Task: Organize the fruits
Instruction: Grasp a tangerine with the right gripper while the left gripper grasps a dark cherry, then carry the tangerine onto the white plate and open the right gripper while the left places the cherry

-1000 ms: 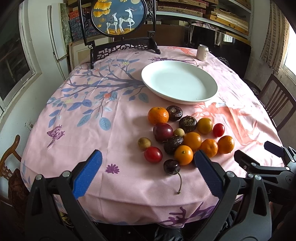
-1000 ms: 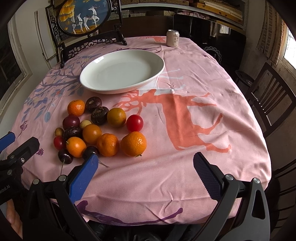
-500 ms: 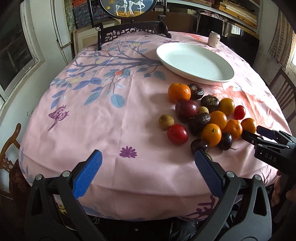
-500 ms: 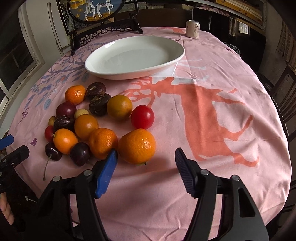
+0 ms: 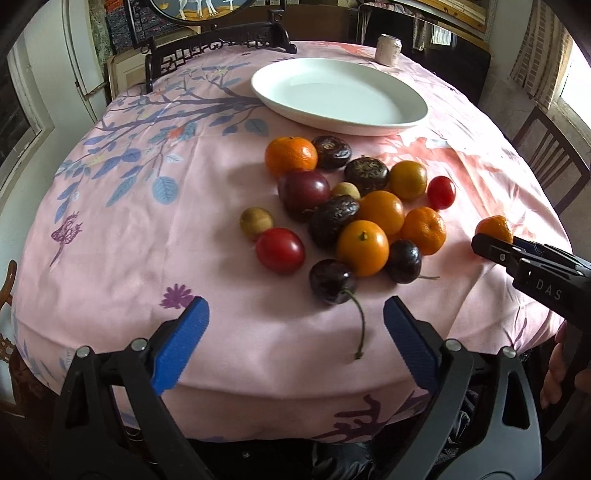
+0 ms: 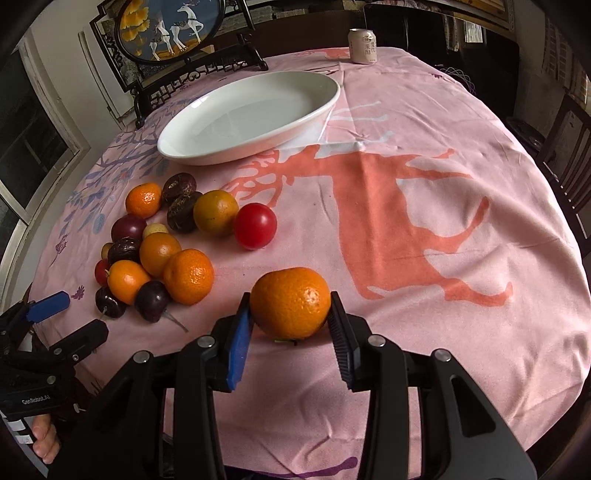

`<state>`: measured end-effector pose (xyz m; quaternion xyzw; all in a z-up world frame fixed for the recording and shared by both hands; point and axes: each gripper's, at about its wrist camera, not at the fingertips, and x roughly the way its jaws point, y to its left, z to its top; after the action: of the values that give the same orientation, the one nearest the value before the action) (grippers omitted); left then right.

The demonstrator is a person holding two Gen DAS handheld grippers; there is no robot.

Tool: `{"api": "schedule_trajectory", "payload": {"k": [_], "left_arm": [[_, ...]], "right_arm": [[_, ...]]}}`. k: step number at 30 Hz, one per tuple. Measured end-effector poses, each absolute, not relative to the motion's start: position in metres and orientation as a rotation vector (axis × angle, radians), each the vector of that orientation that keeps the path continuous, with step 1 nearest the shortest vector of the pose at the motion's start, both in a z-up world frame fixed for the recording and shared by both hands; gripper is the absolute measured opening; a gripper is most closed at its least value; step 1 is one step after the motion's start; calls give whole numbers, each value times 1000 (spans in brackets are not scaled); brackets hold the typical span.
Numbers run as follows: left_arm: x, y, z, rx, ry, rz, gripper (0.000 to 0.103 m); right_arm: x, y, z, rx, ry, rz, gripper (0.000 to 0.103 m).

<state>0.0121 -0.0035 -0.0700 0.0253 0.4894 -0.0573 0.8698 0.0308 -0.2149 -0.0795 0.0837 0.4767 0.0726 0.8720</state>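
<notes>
A pile of fruit point(image 5: 354, 214) lies on the pink tablecloth: mandarins, dark plums, cherries, red tomatoes and small tan fruits. My right gripper point(image 6: 291, 317) is shut on a mandarin point(image 6: 291, 303), separate from the pile point(image 6: 162, 251); the same mandarin shows in the left wrist view point(image 5: 495, 229). My left gripper point(image 5: 295, 332) is open and empty, just in front of a stemmed cherry point(image 5: 331, 281). A white oval plate point(image 5: 413, 118) stands empty behind the fruit, also in the right wrist view point(image 6: 295, 133).
A drink can point(image 6: 362, 46) stands at the table's far side. A framed deer screen point(image 6: 170, 29) stands at the far left. Dark wooden chairs point(image 5: 550, 166) stand to the right of the table. The table's front edge is just before both grippers.
My right gripper moved forward and closed on the nearest mandarin. My left gripper moved closer to the fruit pile and its jaws narrowed somewhat.
</notes>
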Motion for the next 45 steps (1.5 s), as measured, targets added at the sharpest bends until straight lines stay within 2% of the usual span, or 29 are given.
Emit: {"api": "schedule_trajectory", "payload": {"k": [2, 5, 6, 9, 11, 12, 23, 31, 35, 40, 45], "left_arm": [[16, -9, -73, 48, 1035, -128, 89], [26, -9, -82, 24, 1074, -124, 67], [29, -10, -84, 17, 1087, -119, 57], [31, -11, -83, 15, 1083, -116, 53], [31, -12, -82, 7, 1083, -118, 40], [31, -12, -82, 7, 1080, -115, 29], [20, -4, -50, -5, 990, -127, 29], [54, 7, -26, -10, 944, -96, 29], [104, 8, -7, -14, 944, -109, 29], [212, -1, 7, 7, 997, -96, 29], [310, -16, -7, 6, 1055, -100, 29]], "right_arm": [[29, -220, -80, 192, 997, 154, 41], [26, -226, -80, 210, 991, 158, 41], [25, -227, -79, 214, 988, 159, 41], [24, -232, -80, 229, 987, 158, 41], [25, -233, -80, 235, 987, 160, 41], [25, -233, -80, 235, 987, 160, 41], [23, -228, -72, 235, 958, 185, 41], [44, -217, -52, 189, 935, 193, 41], [85, -207, -31, 134, 928, 235, 41], [177, -198, 5, 73, 880, 280, 41], [283, -184, -19, 48, 979, 303, 41]]}}
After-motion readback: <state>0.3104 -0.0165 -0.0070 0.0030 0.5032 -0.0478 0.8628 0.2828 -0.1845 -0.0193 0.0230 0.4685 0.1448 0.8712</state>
